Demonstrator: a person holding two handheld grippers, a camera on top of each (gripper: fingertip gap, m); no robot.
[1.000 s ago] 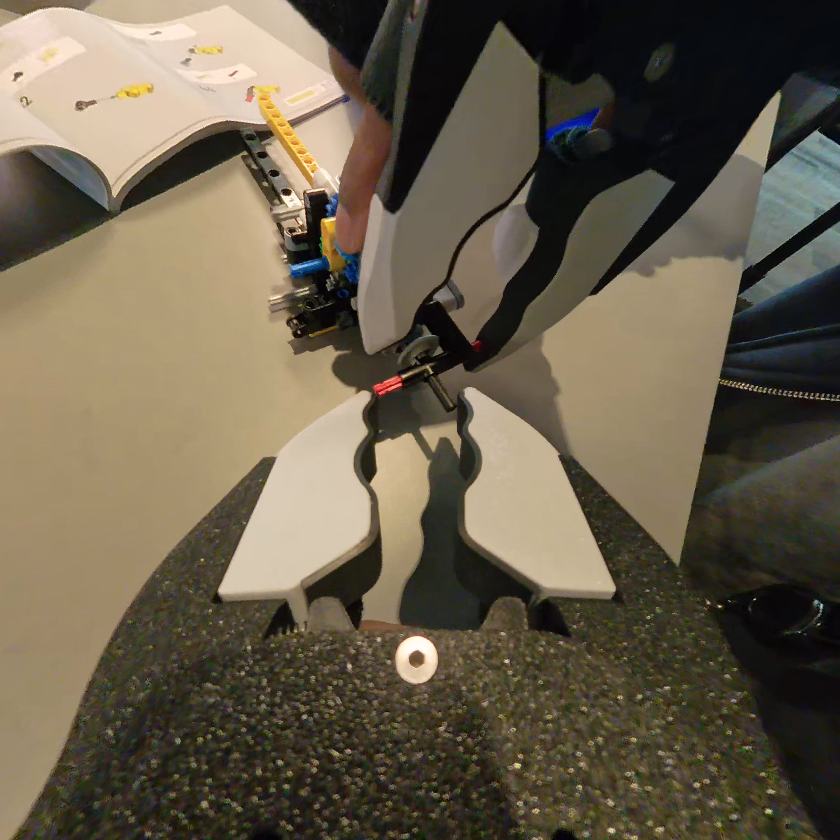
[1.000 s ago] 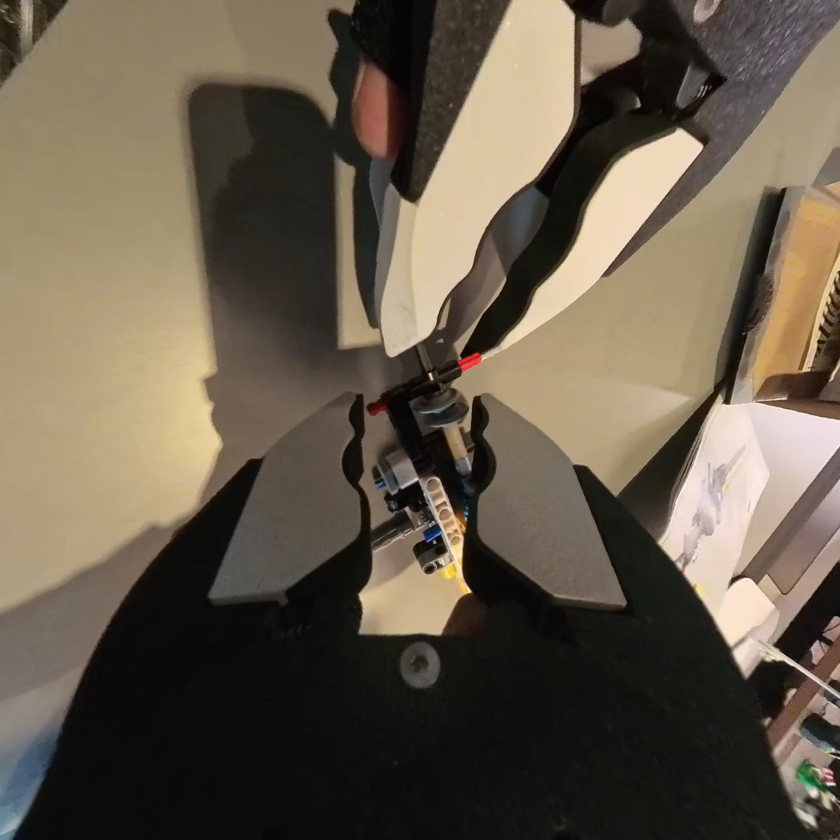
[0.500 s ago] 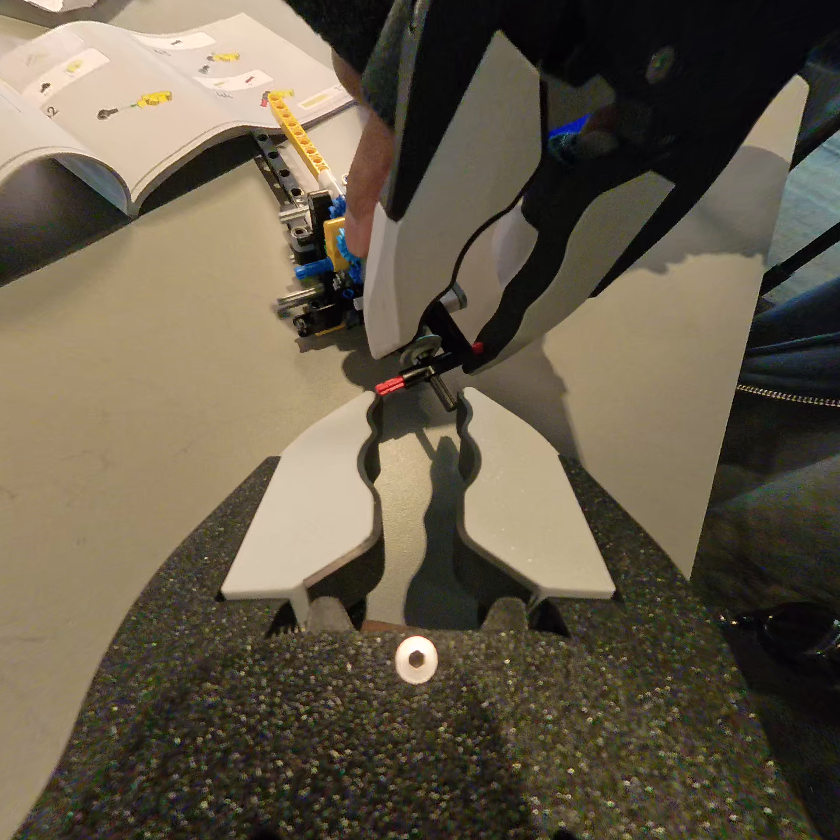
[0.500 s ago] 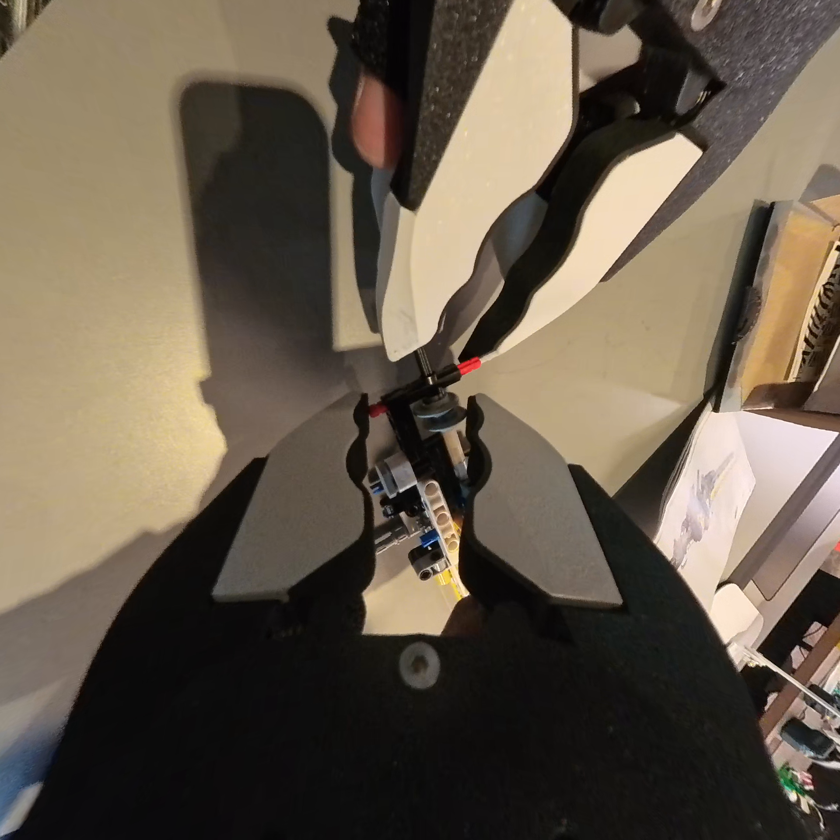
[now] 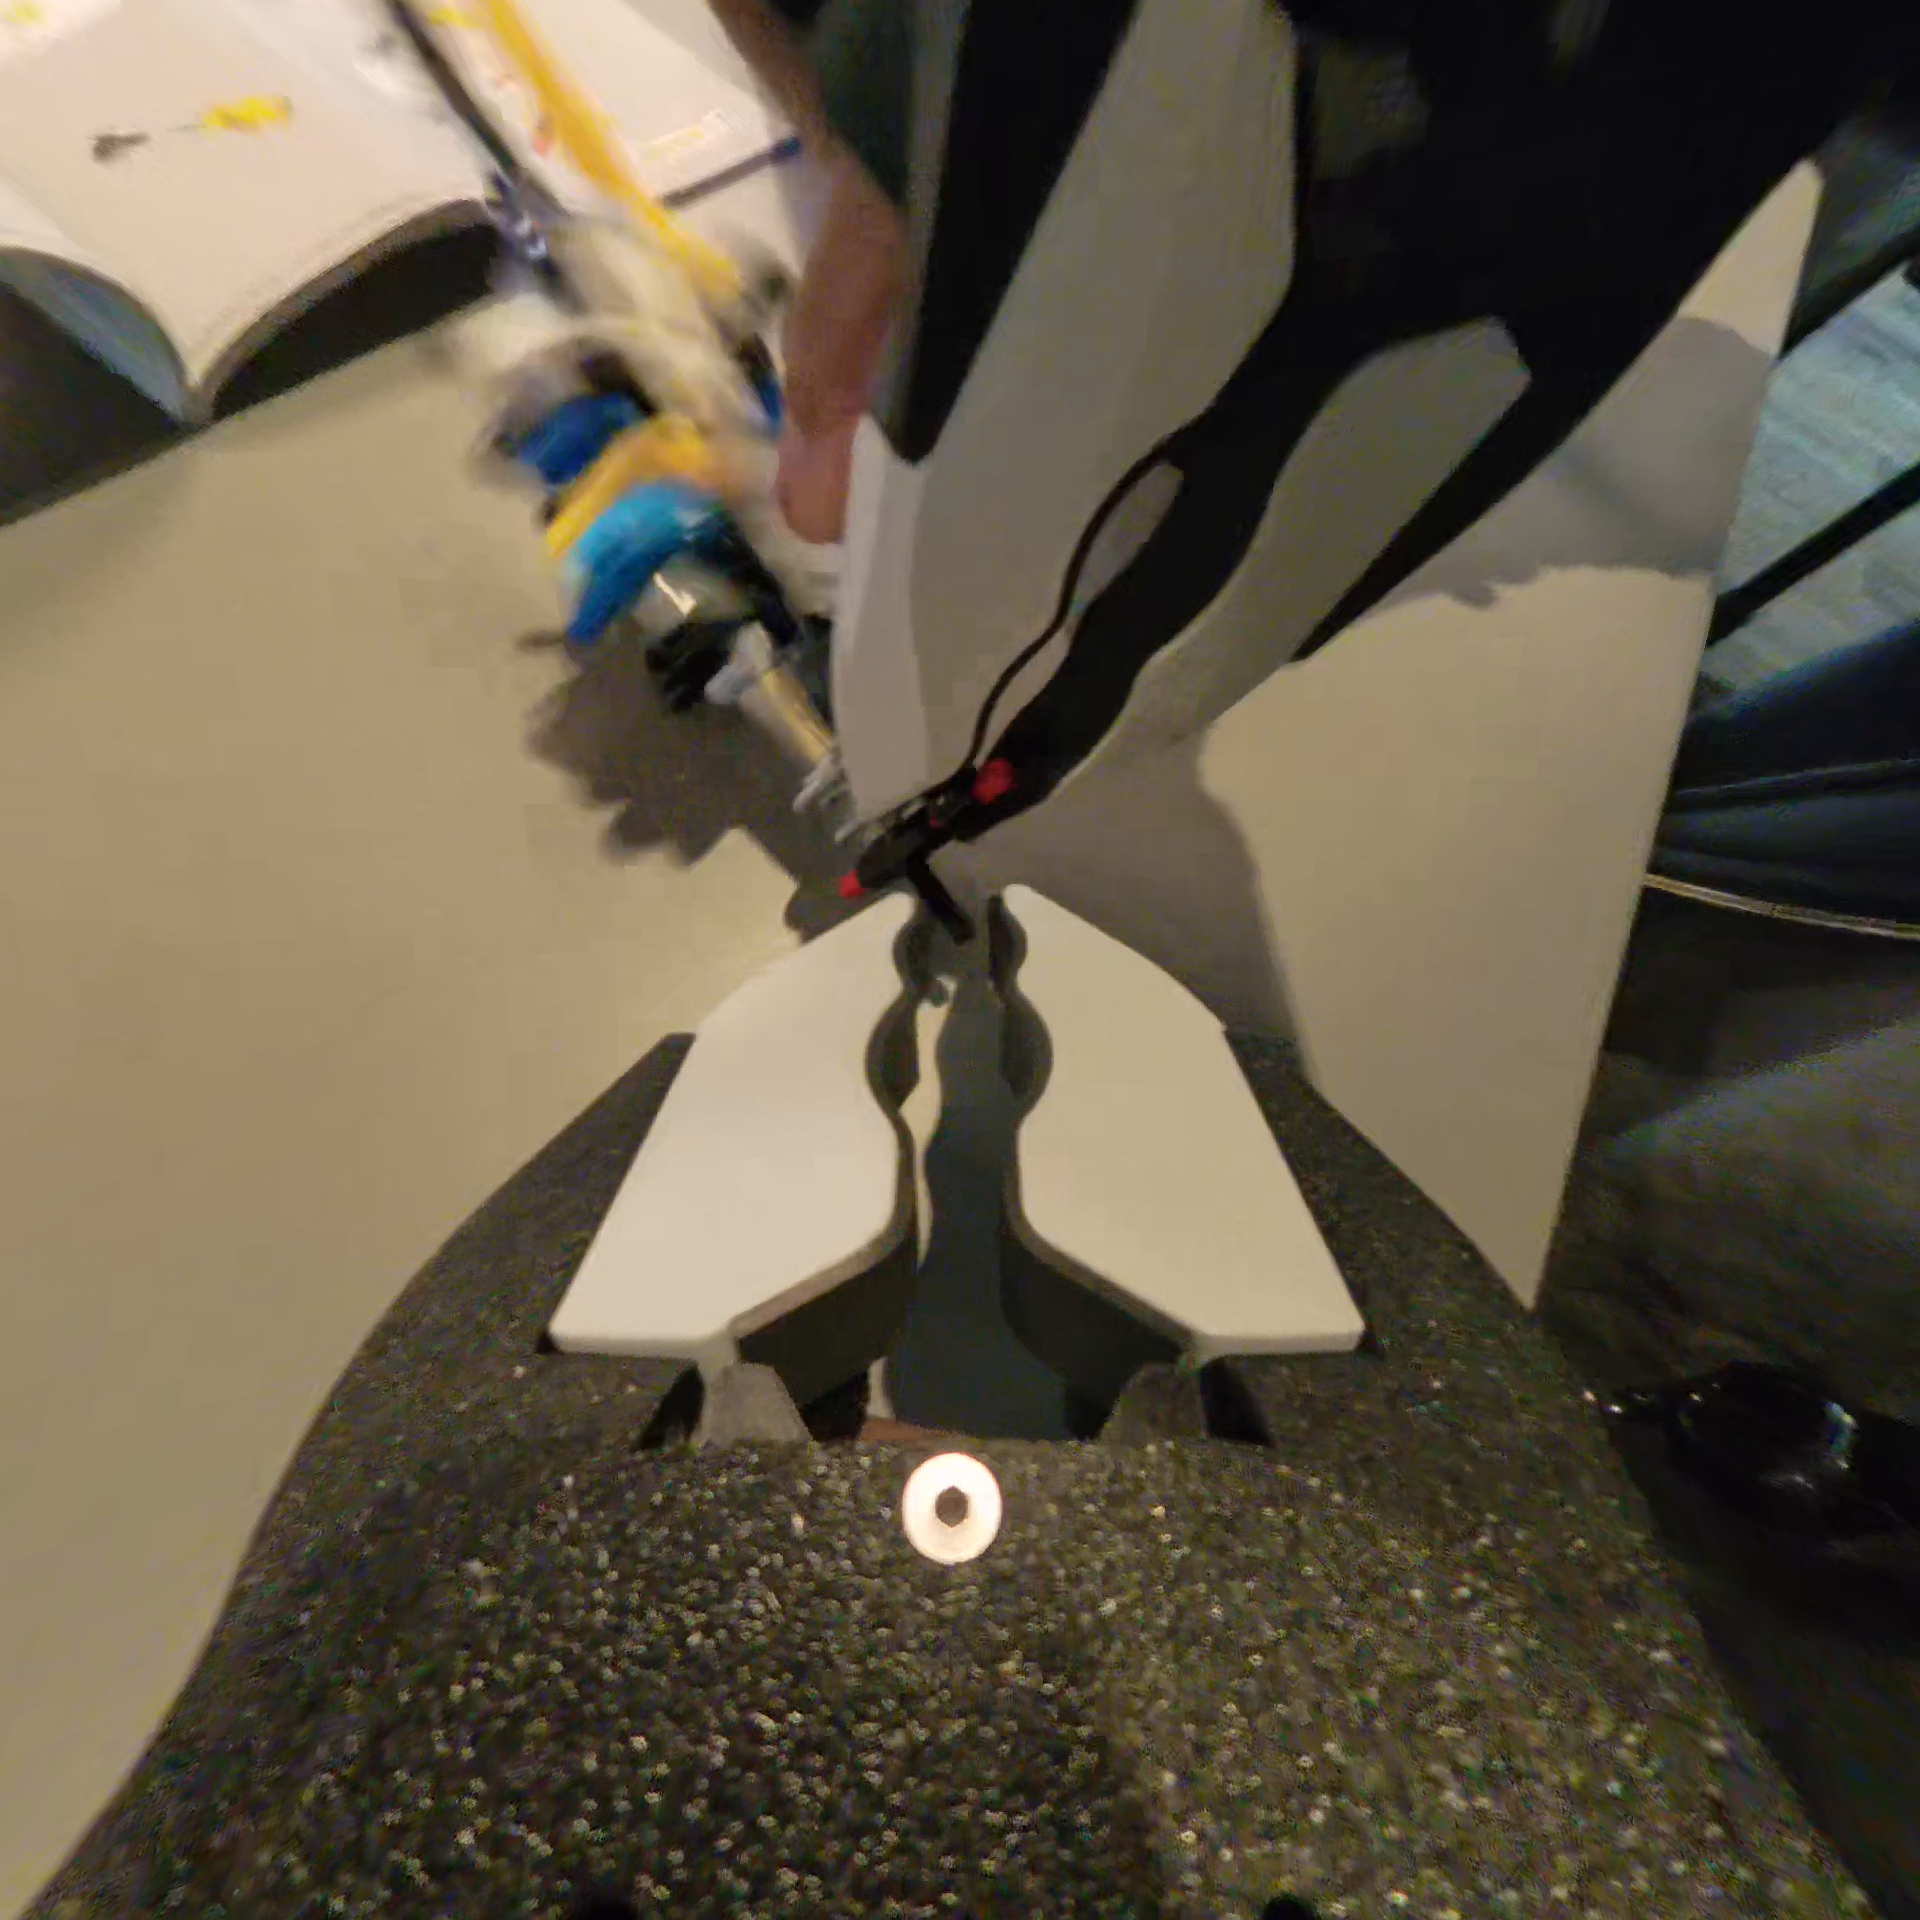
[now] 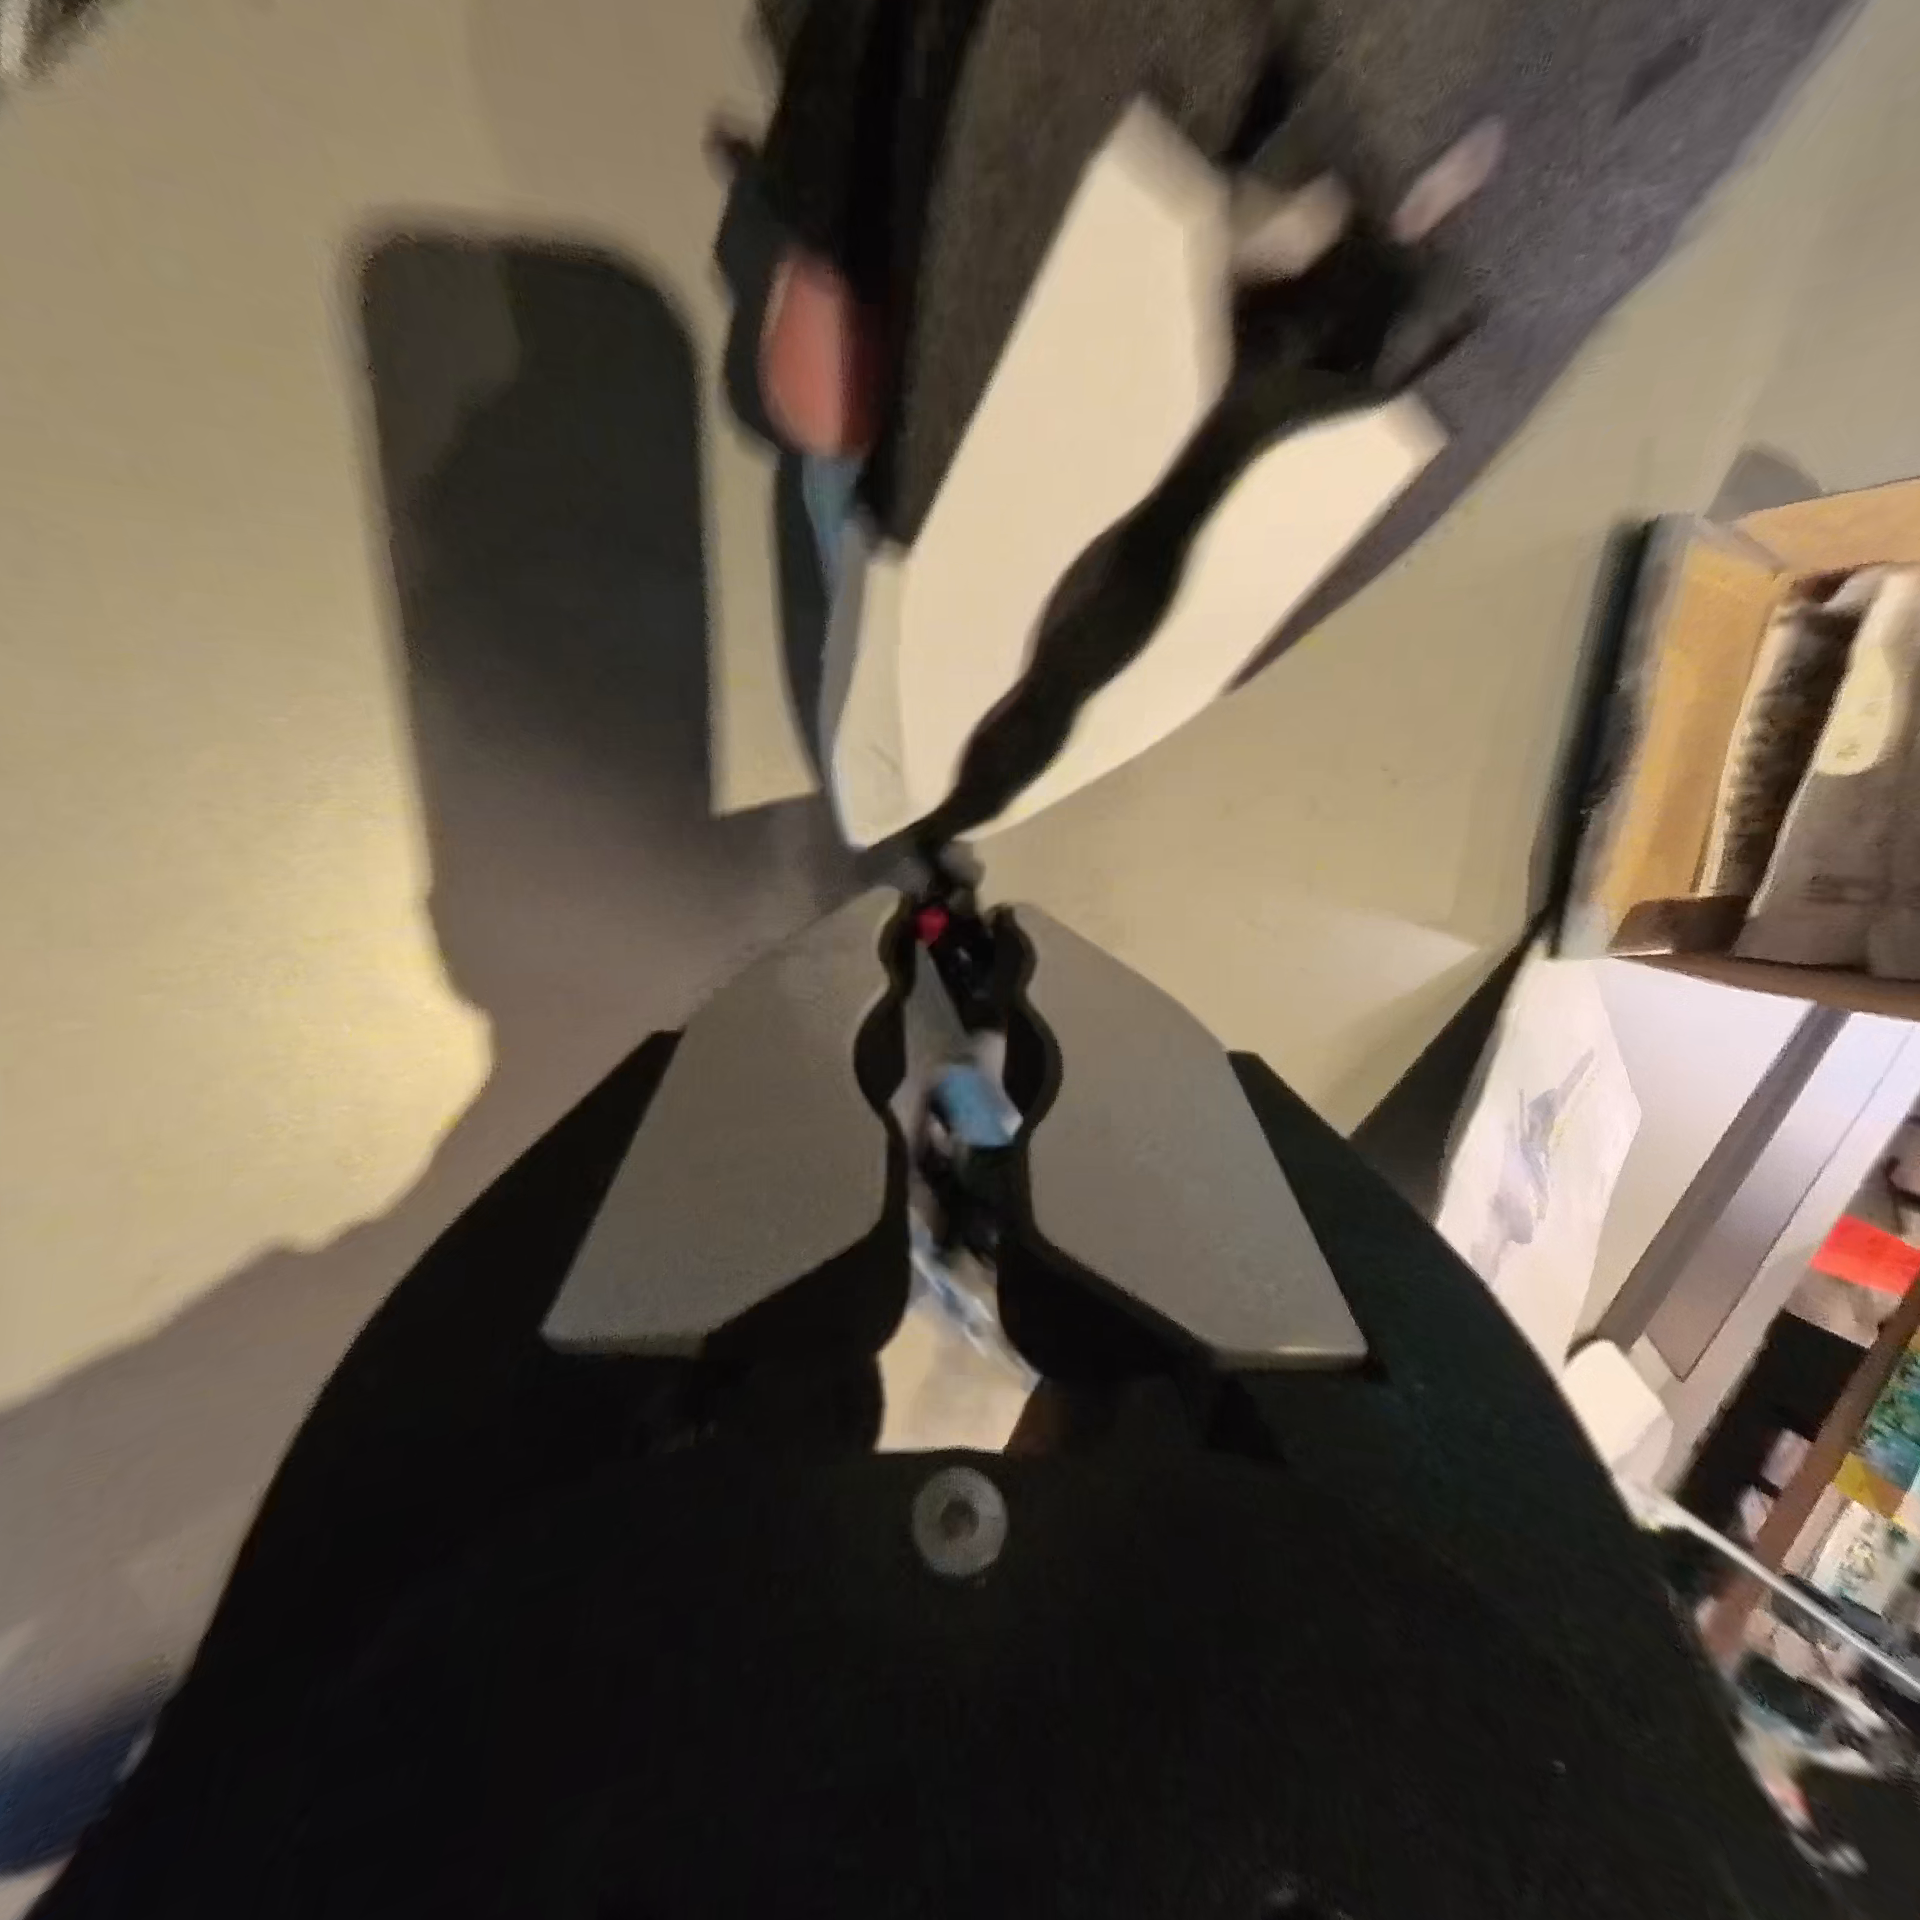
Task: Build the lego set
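Grey table (image 5: 260, 935) w/ an open instruction booklet (image 5: 260, 208) at its far side, shelves off to the side. The lego assembly (image 5: 665, 540), blurred yellow/blue/grey, sits mid-table just beside the right gripper (image 5: 914, 821), whose fingers are clamped on its end, a small black axle piece w/ red tips (image 5: 920, 831). Left gripper (image 5: 951, 914) is nearly closed around the black stub; real contact can't be told. Step: prob seating that axle. Next needs a firm pinch, steady push along the axle.
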